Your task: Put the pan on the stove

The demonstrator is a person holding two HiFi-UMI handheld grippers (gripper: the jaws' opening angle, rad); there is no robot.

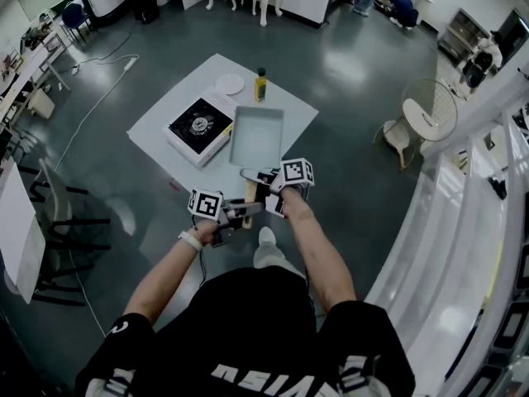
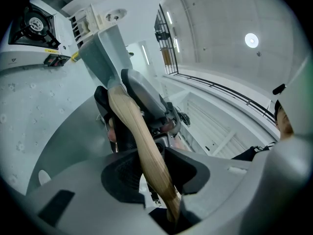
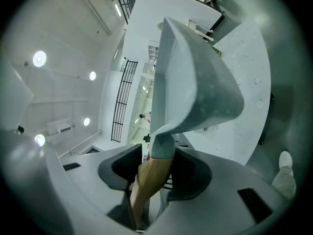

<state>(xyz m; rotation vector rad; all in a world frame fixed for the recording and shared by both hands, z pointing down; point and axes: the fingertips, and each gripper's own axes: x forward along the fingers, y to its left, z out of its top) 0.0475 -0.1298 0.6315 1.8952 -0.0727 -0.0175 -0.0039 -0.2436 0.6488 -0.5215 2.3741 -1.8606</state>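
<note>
The grey rectangular pan (image 1: pixel 256 136) is over the front part of the white table (image 1: pixel 165 114), its wooden handle (image 1: pixel 250 195) pointing back towards me. Whether it rests on the table or hangs just above it I cannot tell. My right gripper (image 1: pixel 263 190) is shut on the handle close to the pan, and my left gripper (image 1: pixel 238 214) is shut on the handle's end. In the left gripper view the handle (image 2: pixel 142 141) runs between the jaws of the left gripper (image 2: pixel 151 166) up to the pan (image 2: pixel 103 53). The right gripper (image 3: pixel 154 168) clamps the handle (image 3: pixel 149 180) below the pan (image 3: pixel 195 82). The black-and-white stove (image 1: pixel 199 127) sits left of the pan.
A yellow bottle (image 1: pixel 260 83) and a white plate (image 1: pixel 230 83) stand at the table's far edge behind the pan. A pale round chair (image 1: pixel 426 118) is off to the right. Dark floor surrounds the table, with desks and chairs along the left wall.
</note>
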